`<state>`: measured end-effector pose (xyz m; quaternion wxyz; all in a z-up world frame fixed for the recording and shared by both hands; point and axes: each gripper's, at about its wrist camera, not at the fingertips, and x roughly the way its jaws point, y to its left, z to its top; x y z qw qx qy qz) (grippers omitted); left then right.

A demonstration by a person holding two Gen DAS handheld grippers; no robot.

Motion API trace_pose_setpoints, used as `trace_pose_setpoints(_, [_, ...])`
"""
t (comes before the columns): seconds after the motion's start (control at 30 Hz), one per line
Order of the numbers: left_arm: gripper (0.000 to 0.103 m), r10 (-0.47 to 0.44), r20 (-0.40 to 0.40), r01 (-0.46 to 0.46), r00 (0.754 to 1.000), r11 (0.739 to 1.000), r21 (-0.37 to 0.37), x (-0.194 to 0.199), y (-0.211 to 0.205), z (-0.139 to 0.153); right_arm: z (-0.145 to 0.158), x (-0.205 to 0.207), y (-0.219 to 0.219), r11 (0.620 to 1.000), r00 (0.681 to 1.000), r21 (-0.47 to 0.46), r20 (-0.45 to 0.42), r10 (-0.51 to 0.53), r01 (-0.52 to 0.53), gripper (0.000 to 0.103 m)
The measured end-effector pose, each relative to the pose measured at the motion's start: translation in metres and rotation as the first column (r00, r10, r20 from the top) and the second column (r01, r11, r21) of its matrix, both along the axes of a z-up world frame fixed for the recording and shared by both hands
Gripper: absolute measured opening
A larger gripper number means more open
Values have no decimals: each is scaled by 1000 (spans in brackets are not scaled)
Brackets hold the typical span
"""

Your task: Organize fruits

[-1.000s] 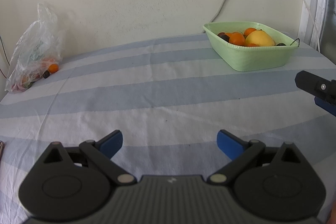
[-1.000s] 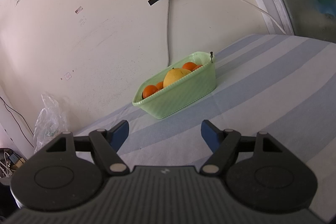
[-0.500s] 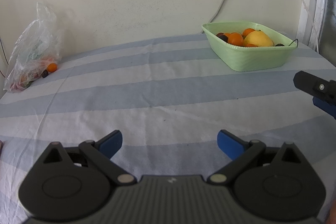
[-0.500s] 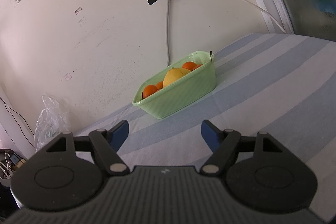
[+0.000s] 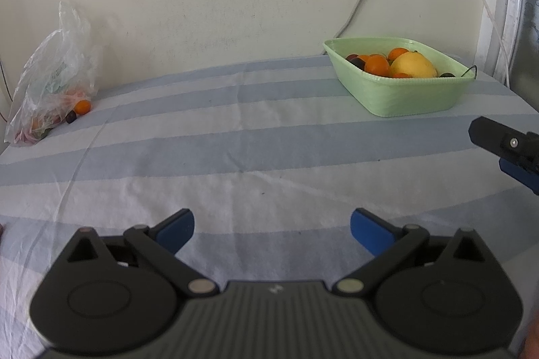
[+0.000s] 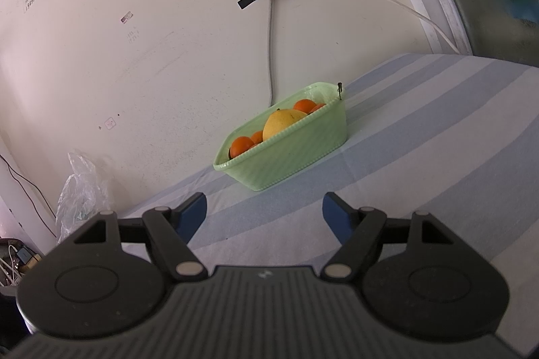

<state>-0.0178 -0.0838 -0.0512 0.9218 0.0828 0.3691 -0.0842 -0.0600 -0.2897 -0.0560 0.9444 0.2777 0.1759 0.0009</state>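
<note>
Both empty: left claw (image 5: pixel 271 227) and right claw (image 6: pixel 264 208) spread wide above the striped surface (image 5: pixel 235 130). Fruits (image 5: pixel 394 65) piled in the basin (image 5: pixel 404 96) near the far right corner; bag (image 5: pixel 50 89) at the far left edge.

Blue-and-white striped cloth (image 5: pixel 235 136) spread over the counter, slightly wrinkled, reaching back to the wall. Far right, near the wall: a pale green basket (image 5: pixel 397 96) standing directly on the cloth, holding fruit. Far left, well apart from the basket: a clear plastic bag (image 5: pixel 54 79) slumped on the cloth against the wall, with a small orange fruit (image 5: pixel 82 106) and a dark fruit (image 5: pixel 70 117) at its mouth.
</note>
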Motion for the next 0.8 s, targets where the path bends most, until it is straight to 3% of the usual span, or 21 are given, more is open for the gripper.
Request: trace_pose_setpoints(0.8, [103, 20, -7, -20, 1000, 1000, 15, 2, -1, 0, 0, 0, 0, 1000, 1000, 1, 0, 1, -1, 78])
